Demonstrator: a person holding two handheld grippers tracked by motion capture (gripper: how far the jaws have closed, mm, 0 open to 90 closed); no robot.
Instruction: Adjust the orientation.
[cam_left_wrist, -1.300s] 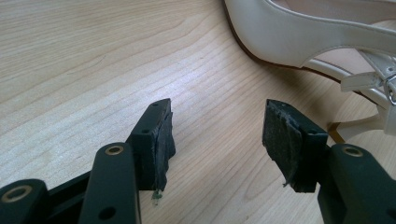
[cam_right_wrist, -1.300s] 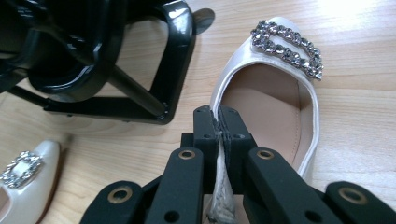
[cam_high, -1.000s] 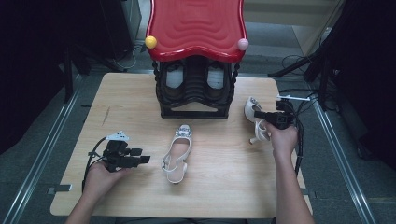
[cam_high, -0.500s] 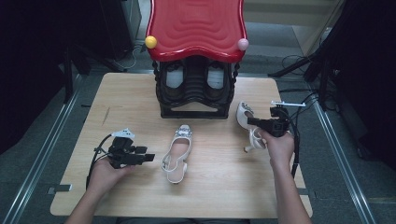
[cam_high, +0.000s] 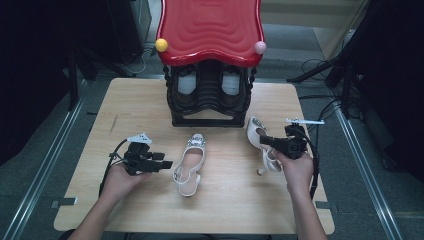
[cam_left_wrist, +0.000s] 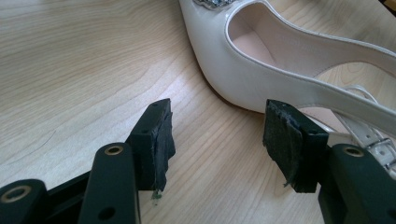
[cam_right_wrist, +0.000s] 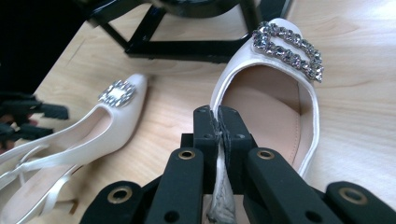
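A: Where's the right gripper (cam_high: 266, 141)?
B: Pinching the side wall of one white shoe (cam_high: 259, 142), beside the rack (cam_high: 210, 97).
A: The left gripper (cam_high: 167, 164)?
B: Low, jaws spread, facing the other shoe (cam_high: 190, 163) at table centre

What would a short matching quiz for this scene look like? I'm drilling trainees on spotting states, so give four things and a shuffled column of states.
Things:
1. left gripper
2. right gripper
3. middle shoe
4. rack

States:
A. shut on the side wall of a shoe
B. lying flat on the table, not gripped
C. open, with bare table between its jaws
D. standing at the far edge under a red top

Pairs: 1-C, 2-A, 3-B, 4-D
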